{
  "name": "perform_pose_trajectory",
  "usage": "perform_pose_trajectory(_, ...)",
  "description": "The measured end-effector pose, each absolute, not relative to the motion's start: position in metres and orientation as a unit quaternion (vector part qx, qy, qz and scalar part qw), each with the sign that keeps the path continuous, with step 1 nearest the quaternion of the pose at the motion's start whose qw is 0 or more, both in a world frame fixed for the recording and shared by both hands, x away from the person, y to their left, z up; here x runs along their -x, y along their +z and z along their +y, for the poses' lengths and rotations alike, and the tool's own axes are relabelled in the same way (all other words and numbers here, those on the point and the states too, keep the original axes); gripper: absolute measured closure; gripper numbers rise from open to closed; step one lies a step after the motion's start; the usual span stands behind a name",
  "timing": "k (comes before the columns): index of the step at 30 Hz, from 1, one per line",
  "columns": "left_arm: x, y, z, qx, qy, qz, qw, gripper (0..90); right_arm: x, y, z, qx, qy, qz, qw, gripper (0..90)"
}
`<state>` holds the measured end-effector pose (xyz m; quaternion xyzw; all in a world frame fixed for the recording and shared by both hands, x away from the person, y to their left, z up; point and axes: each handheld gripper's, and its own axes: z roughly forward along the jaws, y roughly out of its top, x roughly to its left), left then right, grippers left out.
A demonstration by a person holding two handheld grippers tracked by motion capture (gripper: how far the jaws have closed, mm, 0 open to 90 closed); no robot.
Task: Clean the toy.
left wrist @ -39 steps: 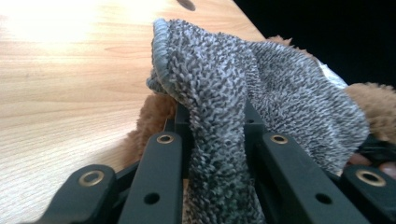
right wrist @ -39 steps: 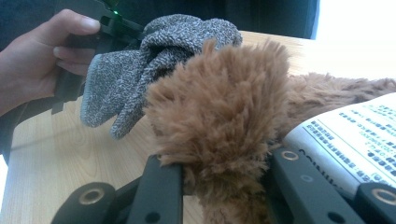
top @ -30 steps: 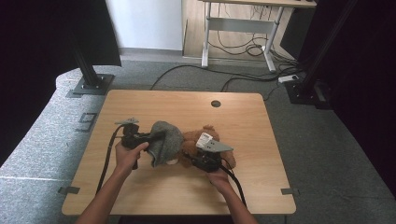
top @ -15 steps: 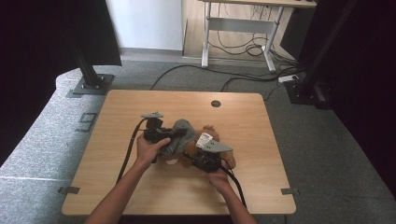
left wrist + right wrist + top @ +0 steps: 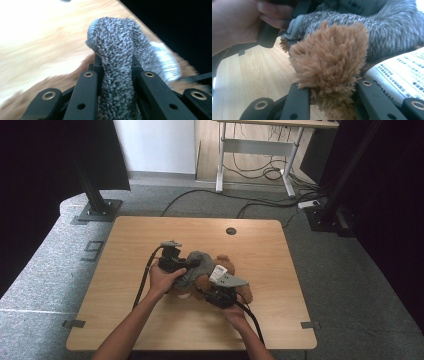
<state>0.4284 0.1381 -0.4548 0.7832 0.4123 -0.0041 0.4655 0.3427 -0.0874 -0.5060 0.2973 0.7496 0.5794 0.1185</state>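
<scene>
Around the brown plush toy (image 5: 215, 282), the wooden table (image 5: 150, 232) lies bare toward its far edge and both sides, giving open passage. Directly over the toy, the grey knitted garment (image 5: 192, 267), left gripper (image 5: 186, 265) and right gripper (image 5: 212, 287) block the way.

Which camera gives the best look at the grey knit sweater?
Left gripper view: the sweater is close, knit sharp. Right gripper view shows it behind brown fur. High view shows it small.

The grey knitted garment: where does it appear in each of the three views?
High view: grey knitted garment at table centre, over the brown plush toy.
Left gripper view: centre, clamped between the jaws.
Right gripper view: upper half, behind the plush limb.
Shared landmark: the wooden table.
</scene>
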Motion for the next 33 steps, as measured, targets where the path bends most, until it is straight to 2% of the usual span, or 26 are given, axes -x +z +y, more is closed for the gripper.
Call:
perform_pose_trajectory(22, -0.403, -0.471, 0.235, -0.734, 0.026, 0.473, 0.486, 75.5, -0.340, -0.511, -0.089, -0.300, 0.581, 0.747, 0.121, 73.0)
perform_pose_trajectory(28, -0.399, -0.467, 0.236, -0.727, 0.021, 0.457, 0.512, 75.7, -0.339, -0.512, -0.088, -0.301, 0.580, 0.747, 0.122, 73.0)
perform_pose_trajectory(33, -0.399, -0.443, 0.205, -0.733, 0.003, 0.408, 0.545, 75.7, -0.338, -0.512, -0.084, -0.303, 0.580, 0.747, 0.121, 73.1)
